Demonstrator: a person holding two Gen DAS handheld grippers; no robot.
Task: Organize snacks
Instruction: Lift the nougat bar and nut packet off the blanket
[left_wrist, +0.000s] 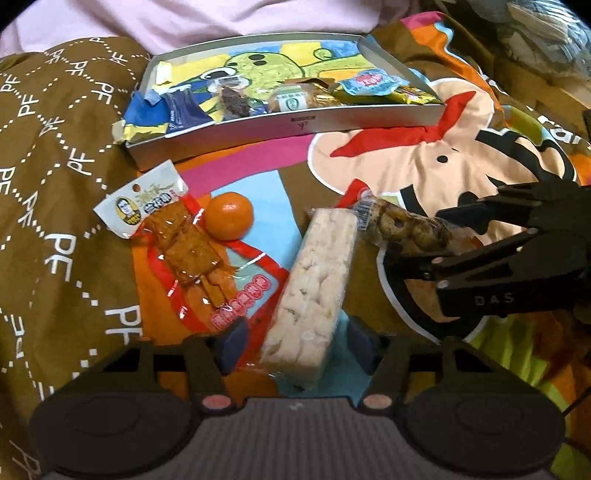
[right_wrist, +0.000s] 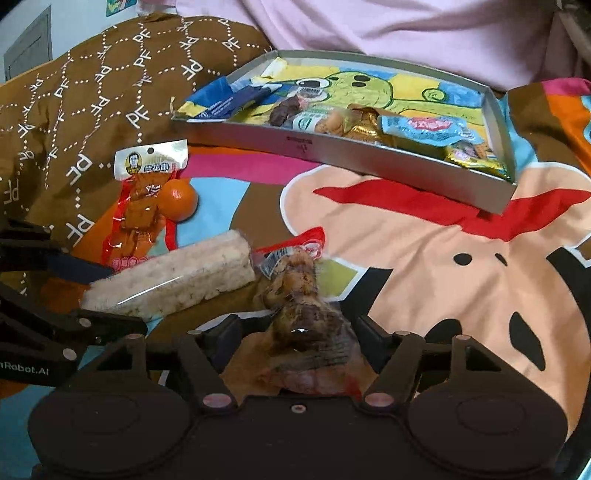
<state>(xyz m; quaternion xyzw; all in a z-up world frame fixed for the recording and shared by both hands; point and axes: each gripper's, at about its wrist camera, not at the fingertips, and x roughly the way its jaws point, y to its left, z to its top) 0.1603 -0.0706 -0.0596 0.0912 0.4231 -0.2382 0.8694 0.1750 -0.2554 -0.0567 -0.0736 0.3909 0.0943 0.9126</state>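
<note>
A pale rice-cracker bar in clear wrap lies between the fingers of my left gripper, whose jaws stand open around its near end. My right gripper straddles a clear pack of dark braised meat with its jaws a little apart from it; it also shows in the left wrist view. The bar also shows in the right wrist view. A red tofu-snack pack and a small orange lie to the left. A grey box farther back holds several snacks.
Everything lies on a cartoon-print bedspread with a brown patterned quilt at the left. A pink sheet is behind the box. The box also shows in the right wrist view.
</note>
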